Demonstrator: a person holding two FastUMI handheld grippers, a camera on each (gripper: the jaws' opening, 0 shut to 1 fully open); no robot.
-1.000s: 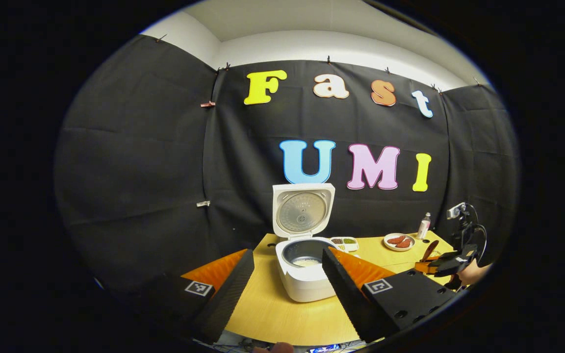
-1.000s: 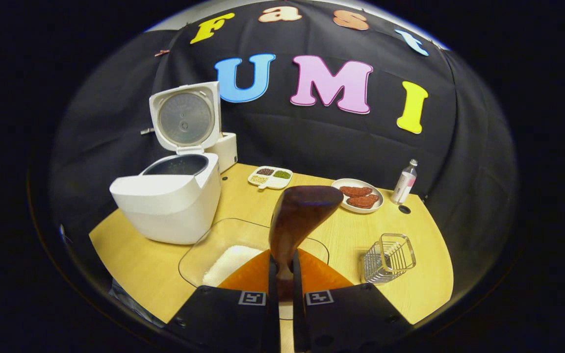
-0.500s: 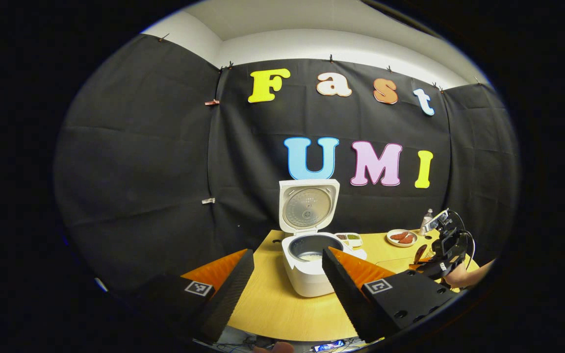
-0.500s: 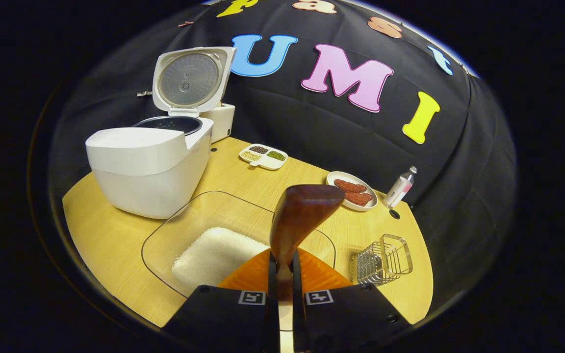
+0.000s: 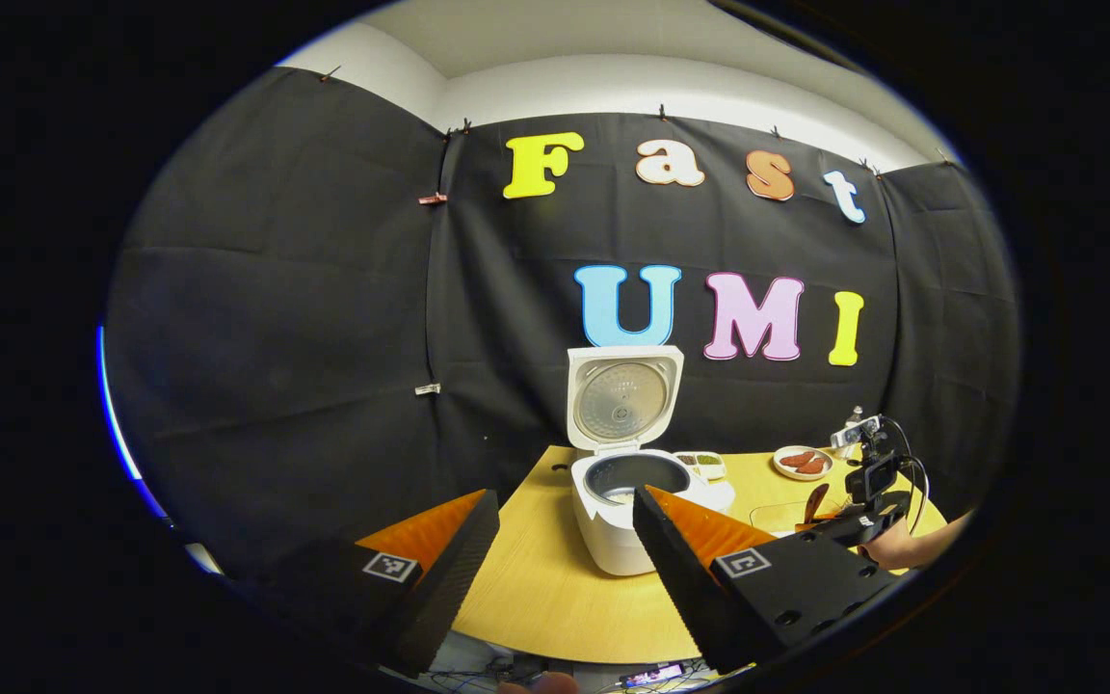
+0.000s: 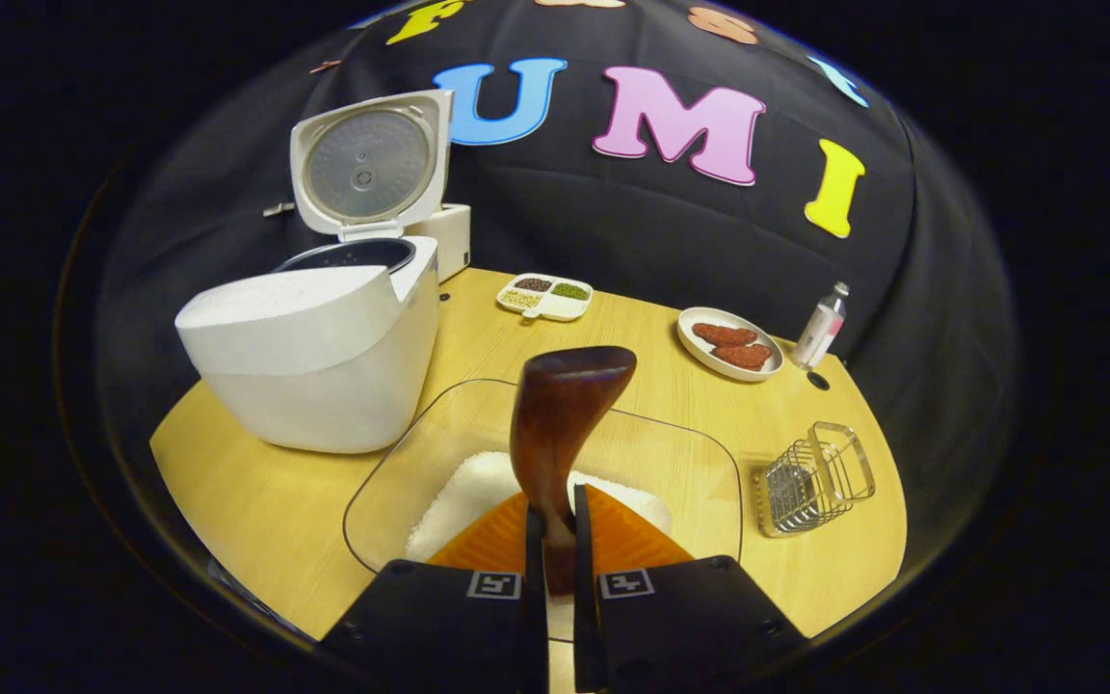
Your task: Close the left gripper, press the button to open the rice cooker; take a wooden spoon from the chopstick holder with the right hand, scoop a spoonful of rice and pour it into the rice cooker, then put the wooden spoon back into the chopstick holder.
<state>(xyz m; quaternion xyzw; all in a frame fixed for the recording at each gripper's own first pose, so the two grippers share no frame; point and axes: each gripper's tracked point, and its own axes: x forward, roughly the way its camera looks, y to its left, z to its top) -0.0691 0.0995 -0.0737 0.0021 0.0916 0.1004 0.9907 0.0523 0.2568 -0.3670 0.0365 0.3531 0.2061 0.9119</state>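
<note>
Fingers of the right gripper (image 6: pixel 555 525) are clamped on the wooden spoon (image 6: pixel 560 414) above the rice (image 6: pixel 463 492) in the glass dish (image 6: pixel 700 453), the left gripper (image 5: pixel 565 549) is held wide apart, and grains could be spilled short of the open rice cooker (image 6: pixel 309 352) if the bowl is tipped.

Rice cooker (image 6: pixel 309 352) left of rice dish (image 6: pixel 555 453); wire holder (image 6: pixel 815 477) right.

Recording booth: black cloth wall (image 5: pixel 304 318), wooden table (image 6: pixel 256 501) of kitchenware.
</note>
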